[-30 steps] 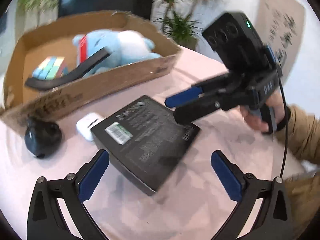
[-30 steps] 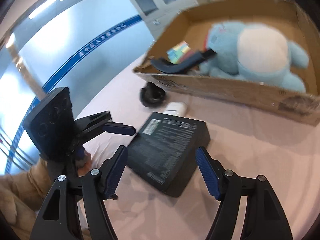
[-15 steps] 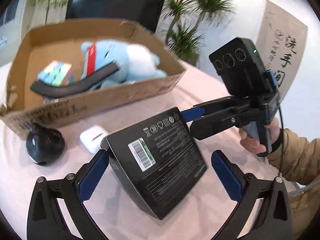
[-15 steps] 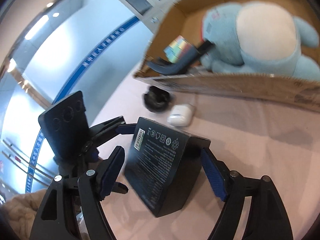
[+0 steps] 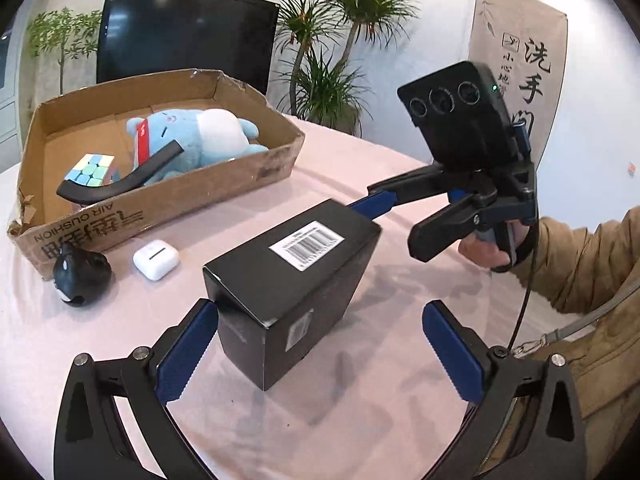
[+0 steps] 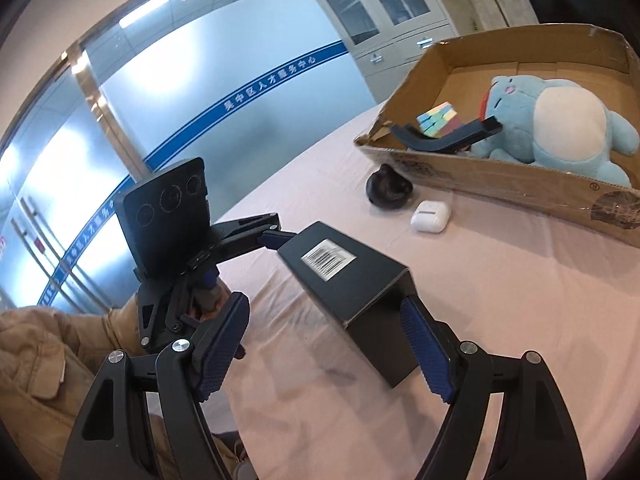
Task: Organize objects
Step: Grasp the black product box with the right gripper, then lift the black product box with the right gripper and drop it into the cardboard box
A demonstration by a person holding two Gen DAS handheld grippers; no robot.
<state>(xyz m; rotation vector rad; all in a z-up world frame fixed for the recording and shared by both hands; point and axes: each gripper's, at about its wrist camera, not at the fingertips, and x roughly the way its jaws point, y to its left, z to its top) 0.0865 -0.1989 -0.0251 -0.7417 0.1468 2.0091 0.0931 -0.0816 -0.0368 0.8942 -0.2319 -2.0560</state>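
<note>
A black box [image 5: 292, 272] with a barcode label on its upper face stands tipped up on its long side on the pink tablecloth [image 5: 380, 420]. It is caught endwise between the two grippers. My left gripper [image 5: 319, 306] is open, with the left pad against the box's near corner and the right pad well clear. My right gripper [image 6: 322, 302] is open too. Its right pad touches the box's [image 6: 344, 276] other end, and its left pad is apart from it. I cannot tell whether the bottom edge rests on the cloth.
A cardboard tray [image 5: 160, 208] behind holds a blue plush toy [image 5: 200, 136], a colour cube [image 5: 90, 168] and a black curved bar [image 5: 120, 184]. A white earbud case [image 5: 156, 258] and a black rounded object [image 5: 82, 276] lie in front of it. A tan sleeve [image 5: 580, 264] is at the right.
The black box lay flat a second ago and is now turned up onto its side, barcode face up. Both grippers closed in on its ends and rose a little.
</note>
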